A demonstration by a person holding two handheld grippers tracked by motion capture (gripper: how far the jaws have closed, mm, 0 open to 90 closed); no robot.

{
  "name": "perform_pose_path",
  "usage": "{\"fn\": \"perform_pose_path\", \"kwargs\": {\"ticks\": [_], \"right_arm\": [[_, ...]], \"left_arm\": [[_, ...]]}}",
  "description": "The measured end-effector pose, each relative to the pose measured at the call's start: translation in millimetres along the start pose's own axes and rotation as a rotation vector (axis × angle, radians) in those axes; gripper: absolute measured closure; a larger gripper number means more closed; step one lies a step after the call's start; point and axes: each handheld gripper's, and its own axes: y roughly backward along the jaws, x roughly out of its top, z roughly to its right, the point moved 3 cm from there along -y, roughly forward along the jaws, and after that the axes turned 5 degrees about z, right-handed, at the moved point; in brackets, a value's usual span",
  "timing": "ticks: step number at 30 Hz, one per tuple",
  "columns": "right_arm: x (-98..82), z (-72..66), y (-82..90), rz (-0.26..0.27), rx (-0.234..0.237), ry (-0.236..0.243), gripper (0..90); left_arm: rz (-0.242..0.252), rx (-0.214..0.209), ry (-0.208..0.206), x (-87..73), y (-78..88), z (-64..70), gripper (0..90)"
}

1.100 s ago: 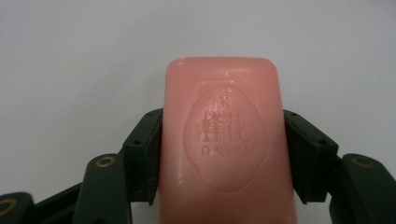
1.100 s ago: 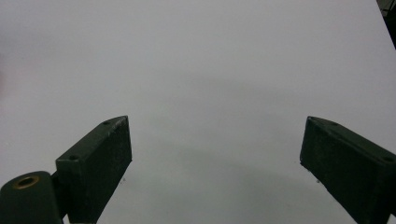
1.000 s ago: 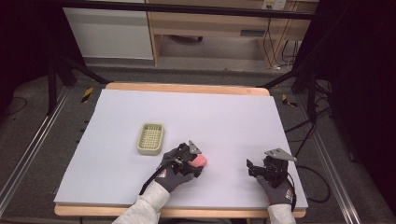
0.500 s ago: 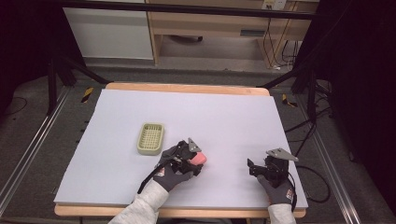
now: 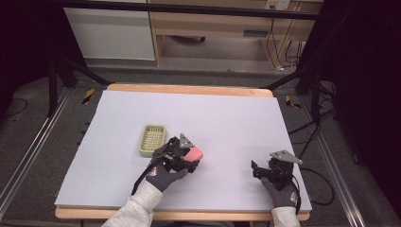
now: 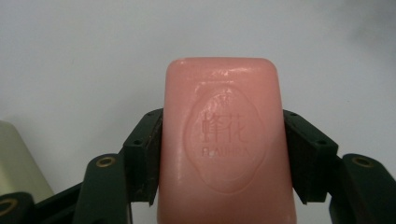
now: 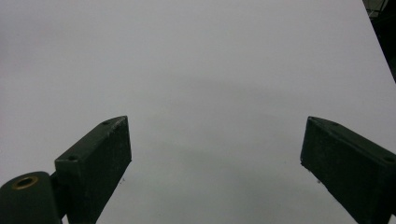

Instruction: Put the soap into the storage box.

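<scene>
A pink bar of soap [image 6: 224,144] with an oval stamp sits clamped between the two black jaws of my left gripper [image 6: 223,154]. From above, that soap [image 5: 193,153] pokes out of the left gripper [image 5: 185,156] just right of a pale green slotted soap dish [image 5: 152,140]. The dish's corner [image 6: 18,163] shows at the left edge of the left gripper view. My right gripper [image 5: 257,171] rests near the table's front right, and its jaws [image 7: 215,158] stand wide apart over bare white surface.
A white sheet [image 5: 227,118] covers the wooden table. Cables [image 5: 321,184] trail off the right edge. A cabinet and shelving [image 5: 213,23] stand beyond the far edge, with metal rails on the floor at both sides.
The left hand with the soap has shifted slightly right and away from the dish. The right gripper has stayed put.
</scene>
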Motion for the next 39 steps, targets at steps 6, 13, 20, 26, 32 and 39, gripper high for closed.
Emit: {"fn": "perform_pose_path", "kwargs": {"ticks": [6,13,20,26,32,39], "right_arm": [[-0.3,-1.5,-1.1,-0.005,0.001,0.015,9.0],[0.4,0.0,0.3,0.007,-0.004,0.007,9.0],[0.3,-0.7,-0.3,0.004,-0.007,0.011,9.0],[0.4,-1.3,-0.1,0.004,0.001,0.011,9.0],[0.8,-2.1,-0.2,0.008,-0.001,0.015,9.0],[1.2,-3.2,-0.7,0.007,-0.001,0.018,9.0]], "left_arm": [[0.026,0.018,0.013,5.4,12.1,-7.5,37.2],[0.070,0.032,0.026,11.9,27.2,-17.9,37.2],[0.102,0.052,0.051,15.0,39.8,-31.4,37.2],[0.115,0.072,0.078,15.0,46.1,-41.6,37.2],[0.126,0.093,0.101,15.3,48.1,-51.4,37.2],[0.129,0.123,0.133,14.2,48.9,-64.7,37.2]]}}
